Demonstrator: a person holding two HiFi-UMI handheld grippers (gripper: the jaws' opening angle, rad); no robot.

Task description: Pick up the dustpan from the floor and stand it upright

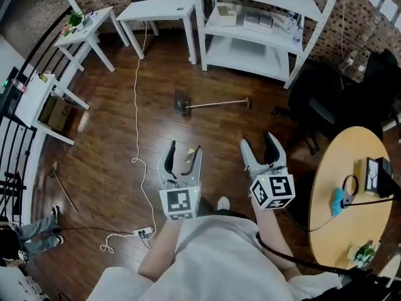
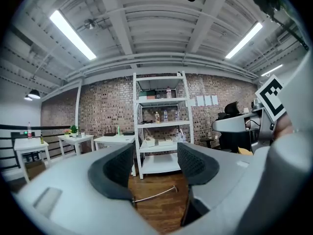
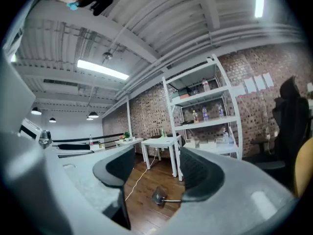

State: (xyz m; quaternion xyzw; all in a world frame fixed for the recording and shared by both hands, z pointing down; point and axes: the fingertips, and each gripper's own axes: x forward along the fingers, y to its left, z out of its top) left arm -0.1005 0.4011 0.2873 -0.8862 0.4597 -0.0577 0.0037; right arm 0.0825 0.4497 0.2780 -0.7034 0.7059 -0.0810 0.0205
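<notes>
Claws: you are holding two, the left claw (image 1: 184, 149) and the right claw (image 1: 258, 142); both are gaping wide, gripping nothing.
Dustpan (image 1: 183, 104): one, lying flat on the floor (image 1: 207, 137), ahead of both claws, well apart from them, near the one shelf (image 1: 245, 56).

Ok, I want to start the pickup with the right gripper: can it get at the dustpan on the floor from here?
Probably yes, after a step forward. The right gripper has its jaws open and empty, and only bare floor lies between it and the dustpan, lying flat ahead.
</notes>
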